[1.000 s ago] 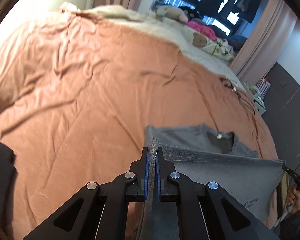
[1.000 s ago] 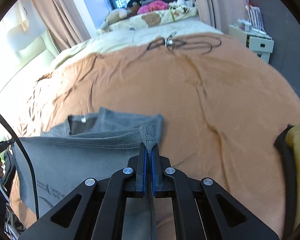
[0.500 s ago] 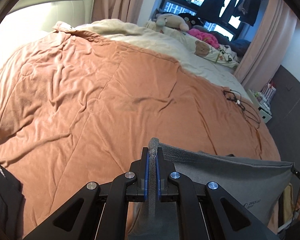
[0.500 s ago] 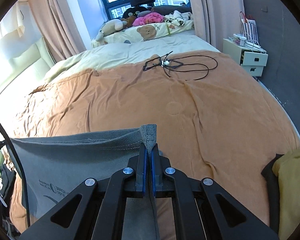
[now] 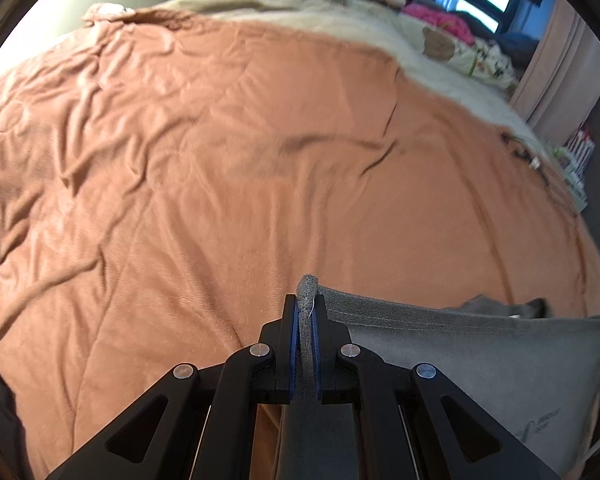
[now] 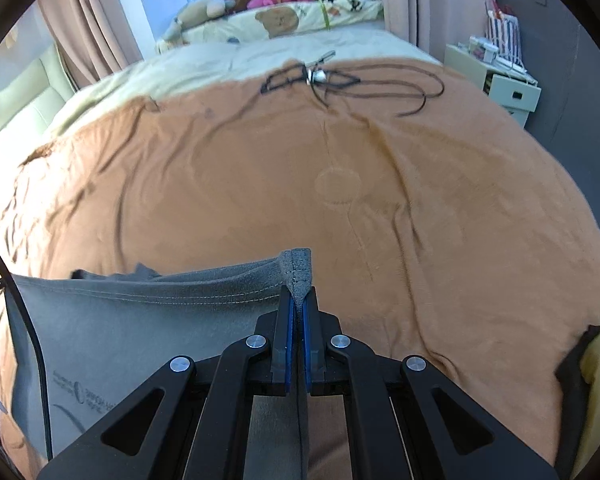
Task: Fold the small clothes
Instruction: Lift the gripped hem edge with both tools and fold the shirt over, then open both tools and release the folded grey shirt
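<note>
A small grey shirt [image 5: 460,356] hangs stretched between both grippers over the orange bedspread [image 5: 220,160]. My left gripper [image 5: 307,308] is shut on one hem corner, which pokes out above the blue pads. My right gripper [image 6: 297,300] is shut on the other hem corner of the grey shirt [image 6: 140,320]. The hem runs taut between them, and a bit of the collar end shows past it, lying on the orange bedspread [image 6: 340,180]. A printed logo shows on the hanging fabric.
A tangle of black cable [image 6: 340,84] lies far up the bed. Stuffed toys and pillows [image 6: 280,8] sit at the head. A white bedside drawer unit [image 6: 504,80] stands at the right. Yellow and dark clothing [image 6: 596,360] lies at the bed's right edge.
Both grippers moved forward over the bed carrying the shirt's hem, then lowered slightly. The collar half went out of sight behind the raised hem, and now a strip of it shows again.
</note>
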`<state>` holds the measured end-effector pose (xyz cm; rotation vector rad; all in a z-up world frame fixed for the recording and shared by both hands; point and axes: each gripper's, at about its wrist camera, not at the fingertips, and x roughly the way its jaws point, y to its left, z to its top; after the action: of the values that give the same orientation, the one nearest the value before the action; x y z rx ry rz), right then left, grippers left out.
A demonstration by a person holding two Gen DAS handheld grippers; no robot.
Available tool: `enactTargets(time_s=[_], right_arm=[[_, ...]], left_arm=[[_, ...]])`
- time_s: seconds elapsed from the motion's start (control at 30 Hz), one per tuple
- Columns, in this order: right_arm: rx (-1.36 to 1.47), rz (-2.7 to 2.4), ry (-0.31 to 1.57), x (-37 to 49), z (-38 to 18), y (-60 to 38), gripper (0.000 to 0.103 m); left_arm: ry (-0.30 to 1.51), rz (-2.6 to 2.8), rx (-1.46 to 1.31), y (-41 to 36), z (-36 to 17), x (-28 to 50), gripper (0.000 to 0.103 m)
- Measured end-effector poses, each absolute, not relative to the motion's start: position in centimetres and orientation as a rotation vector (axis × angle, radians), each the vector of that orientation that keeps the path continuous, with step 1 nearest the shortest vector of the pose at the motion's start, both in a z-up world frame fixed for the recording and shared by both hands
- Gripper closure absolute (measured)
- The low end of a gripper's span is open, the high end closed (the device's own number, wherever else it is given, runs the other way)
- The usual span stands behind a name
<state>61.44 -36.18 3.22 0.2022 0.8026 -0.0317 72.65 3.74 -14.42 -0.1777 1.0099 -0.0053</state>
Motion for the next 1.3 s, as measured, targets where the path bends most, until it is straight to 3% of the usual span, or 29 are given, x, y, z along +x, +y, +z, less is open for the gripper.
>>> enactTargets(time_s=[0.2, 0.5, 1.0, 1.1, 1.17, 1.2, 1.23, 1.3], right_arm=[[0.175, -0.051, 0.854, 65.5, 0.9, -35.5, 0.103], [0.169, -0.101, 0.801, 65.4, 1.4, -35.3, 0.103], [0.153, -0.153, 0.926, 70.7, -3.6, -34.8, 0.102], [0.17, -0.136, 0.946, 70.9, -3.9, -35.3, 0.087], [0.231, -0.127, 0.906, 69.8, -3.0, -36.4, 0.068], [0.245, -0.121, 0.888, 69.3, -2.4, -36.9, 0.052], [0.25, -0.118, 0.874, 68.7, -2.0, -37.2, 0.044], [0.253, -0.112, 0.849, 67.3, -1.1, -37.8, 0.044]], left_arm=[[1.057, 0.027, -0.163, 4.3, -17.9, 74.4, 0.097], [0.984, 0.011, -0.18, 4.5, -16.0, 74.6, 0.097], [1.066, 0.066, -0.153, 3.7, -20.8, 78.1, 0.095], [1.068, 0.054, -0.165, 4.2, -20.3, 77.9, 0.083], [1.071, 0.069, -0.165, 4.6, -19.6, 77.4, 0.055], [1.047, 0.069, -0.177, 5.0, -18.8, 76.8, 0.051], [1.028, 0.068, -0.189, 5.4, -18.2, 76.2, 0.047], [1.017, 0.058, -0.211, 6.0, -17.2, 75.0, 0.045]])
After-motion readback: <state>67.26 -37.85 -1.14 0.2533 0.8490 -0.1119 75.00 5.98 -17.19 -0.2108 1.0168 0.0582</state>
